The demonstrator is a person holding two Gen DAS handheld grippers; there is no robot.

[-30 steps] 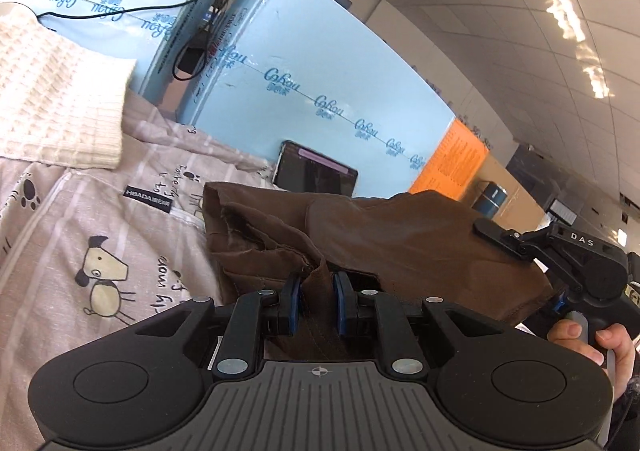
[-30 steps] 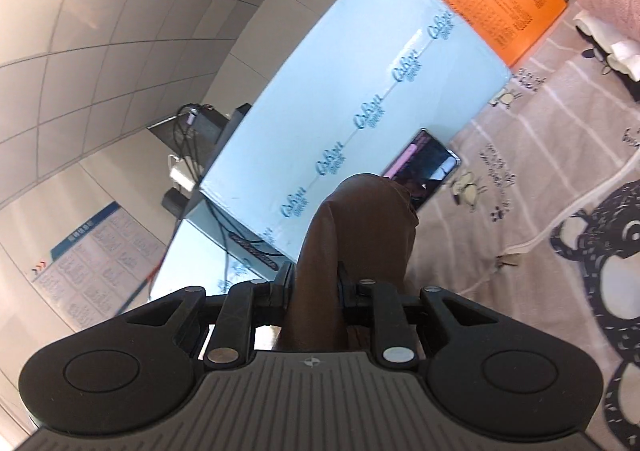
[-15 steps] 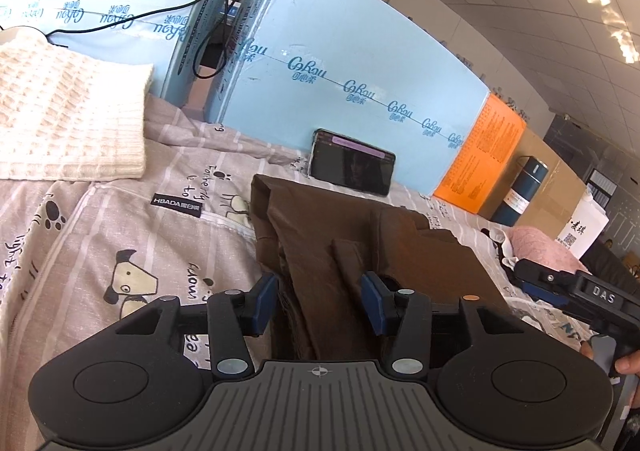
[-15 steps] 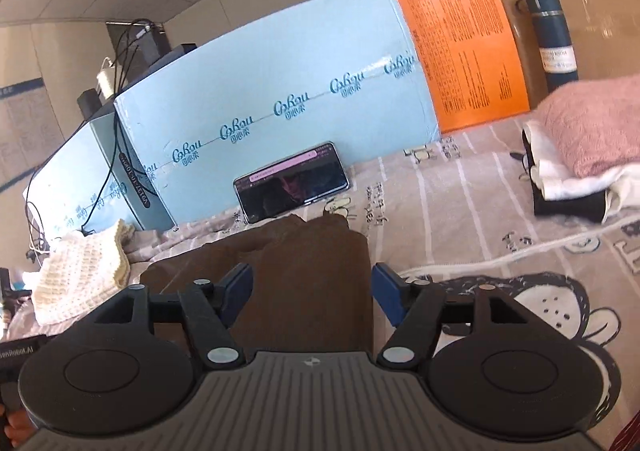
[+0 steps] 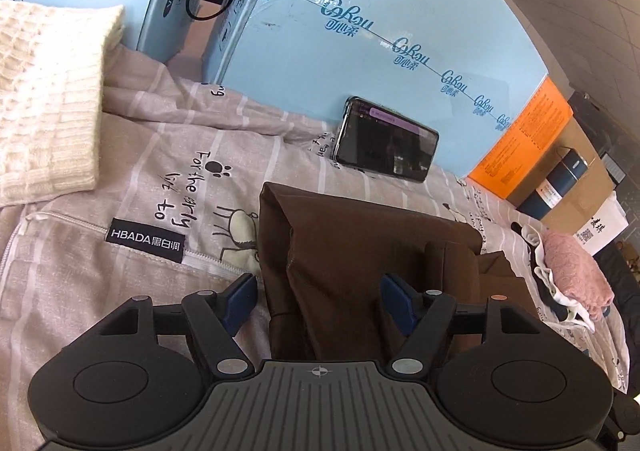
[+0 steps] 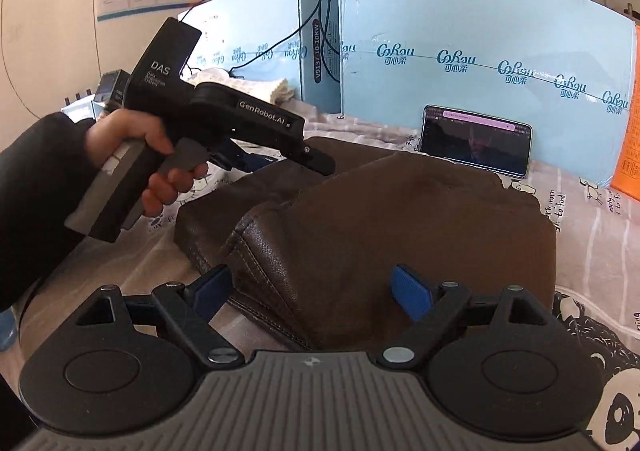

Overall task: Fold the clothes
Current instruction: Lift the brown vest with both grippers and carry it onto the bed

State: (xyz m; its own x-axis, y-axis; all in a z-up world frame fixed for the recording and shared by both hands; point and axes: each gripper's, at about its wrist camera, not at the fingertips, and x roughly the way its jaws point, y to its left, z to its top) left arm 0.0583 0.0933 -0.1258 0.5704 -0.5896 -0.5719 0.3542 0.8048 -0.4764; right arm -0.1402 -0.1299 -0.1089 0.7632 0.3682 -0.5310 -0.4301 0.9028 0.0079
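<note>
Both your tongs have just been opening and now stand wide — the left tongs (image 5: 318, 305) and the right tongs (image 6: 312, 293) each straddle the brown garment (image 5: 360, 263) without pinching it. A second ago both were clamped on that fabric and it hung lifted; now it lies folded on the bed sheet (image 5: 160, 187), just in front of the phone (image 5: 386, 141) leaning on the blue box (image 5: 360, 63). I'd judge this fold as laid down and released. The near edge still looks lumpy, so you probably need to smooth it — or make one more fold.
</note>
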